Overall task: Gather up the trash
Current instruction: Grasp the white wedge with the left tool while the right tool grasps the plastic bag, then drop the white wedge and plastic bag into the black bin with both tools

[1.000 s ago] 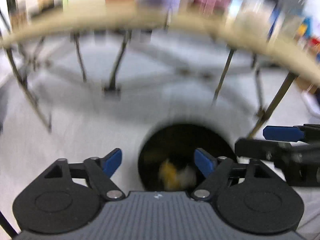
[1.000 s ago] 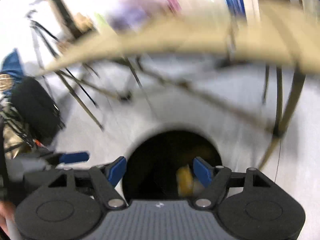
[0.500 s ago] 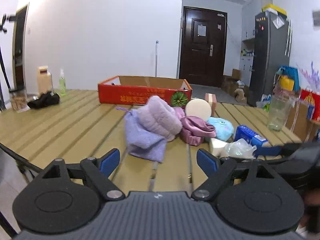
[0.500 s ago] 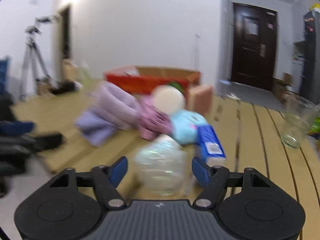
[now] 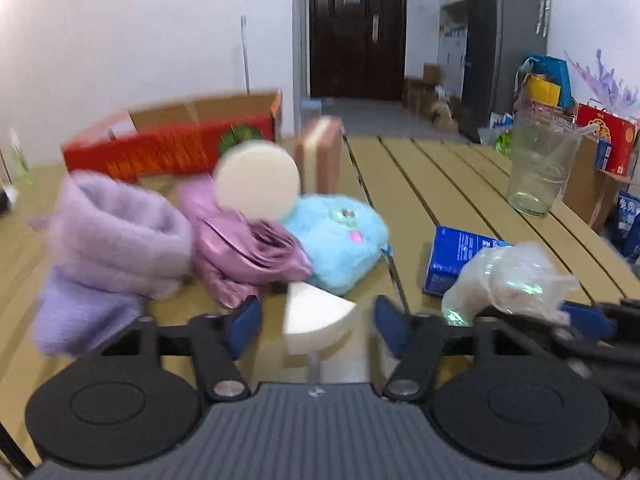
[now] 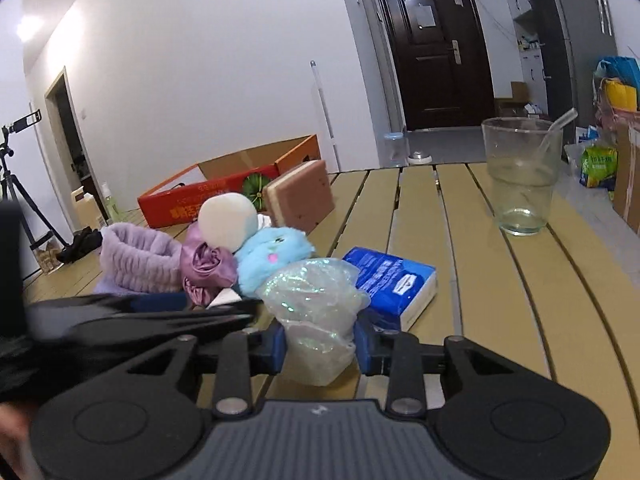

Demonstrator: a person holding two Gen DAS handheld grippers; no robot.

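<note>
Up close, the left wrist view showed the left gripper (image 5: 318, 322) low over a slatted wooden surface (image 5: 452, 184). Its blue fingers (image 5: 244, 320) were closing with a white wedge (image 5: 316, 316) between them; neither pad touched it yet. Behind the wedge lay a heap: a lilac cloth (image 5: 108, 256), a pink satin piece (image 5: 240, 256), a round cream pad (image 5: 258, 178) and a blue plush (image 5: 340, 236). A red box (image 5: 172, 148) stood farther back. To the right, a blue packet (image 5: 456, 260) lay beside a crumpled clear bag (image 5: 508, 280), which sat at the tip of the right gripper (image 5: 576, 320). A glass (image 5: 540, 168) stood well apart near the far right edge.

Next, the right wrist view showed the right gripper (image 6: 320, 344) with its fingers (image 6: 276, 344) closing on the bag (image 6: 316, 308), both pads against its sides. The bag rested on the surface (image 6: 520, 280), touching the packet (image 6: 392, 280) on its right and the plush (image 6: 272, 256) behind it. The left gripper (image 6: 160, 312), blurred, reached in from the left. The glass (image 6: 520, 176) held a straw (image 6: 556, 128). A brown sponge (image 6: 300, 196) stood before the box (image 6: 224, 196).
</note>
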